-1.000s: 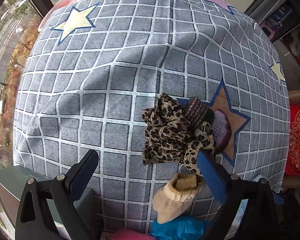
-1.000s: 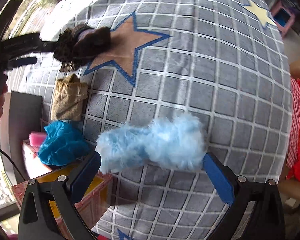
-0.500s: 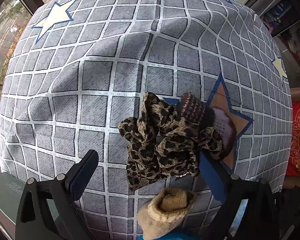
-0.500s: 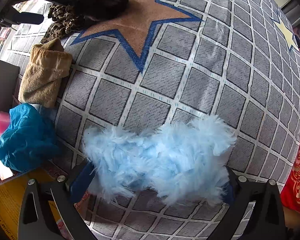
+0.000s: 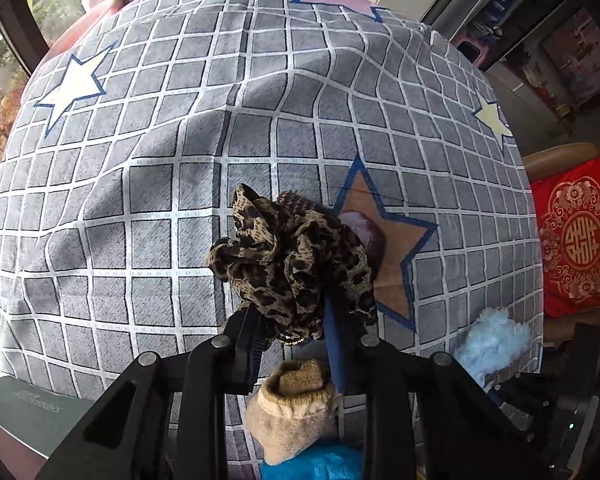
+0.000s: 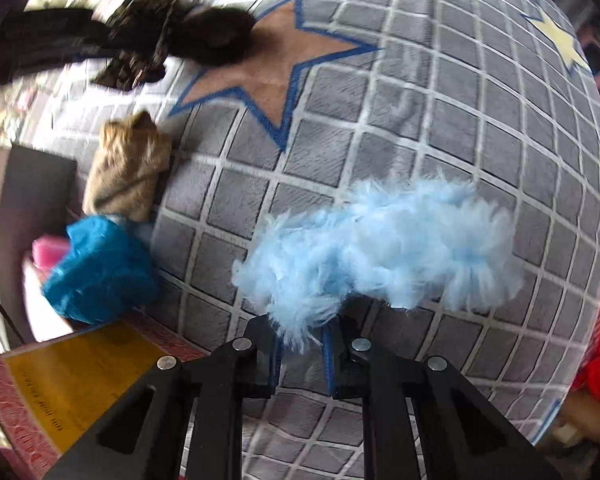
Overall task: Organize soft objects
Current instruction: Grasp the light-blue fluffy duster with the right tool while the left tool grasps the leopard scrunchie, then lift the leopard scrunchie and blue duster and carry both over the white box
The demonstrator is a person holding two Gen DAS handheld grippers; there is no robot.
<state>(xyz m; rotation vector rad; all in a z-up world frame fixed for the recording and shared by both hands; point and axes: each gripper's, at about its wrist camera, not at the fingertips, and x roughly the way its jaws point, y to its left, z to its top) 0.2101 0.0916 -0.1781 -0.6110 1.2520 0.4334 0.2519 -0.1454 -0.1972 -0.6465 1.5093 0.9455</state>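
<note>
My left gripper (image 5: 290,326) is shut on a leopard-print scrunchie (image 5: 292,264), held just above the grey checked cloth (image 5: 172,184). A dark knitted item (image 5: 364,228) lies behind it on a tan star. My right gripper (image 6: 300,340) is shut on a fluffy light-blue item (image 6: 380,244), which also shows in the left wrist view (image 5: 492,344). A tan sock (image 6: 128,172) and a crumpled blue piece (image 6: 96,264) lie near the cloth's left edge. The scrunchie and the left gripper show blurred in the right wrist view (image 6: 140,52).
A pink item (image 6: 48,250) sits beside the blue piece. A yellow and red box (image 6: 60,384) lies below the cloth's edge, and a dark green box (image 5: 24,412) at the lower left. A red cushion (image 5: 576,232) is at the right.
Both grippers have shut: the left on the leopard scrunchie, the right on the fluffy blue item. Both views have pulled back and up a little.
</note>
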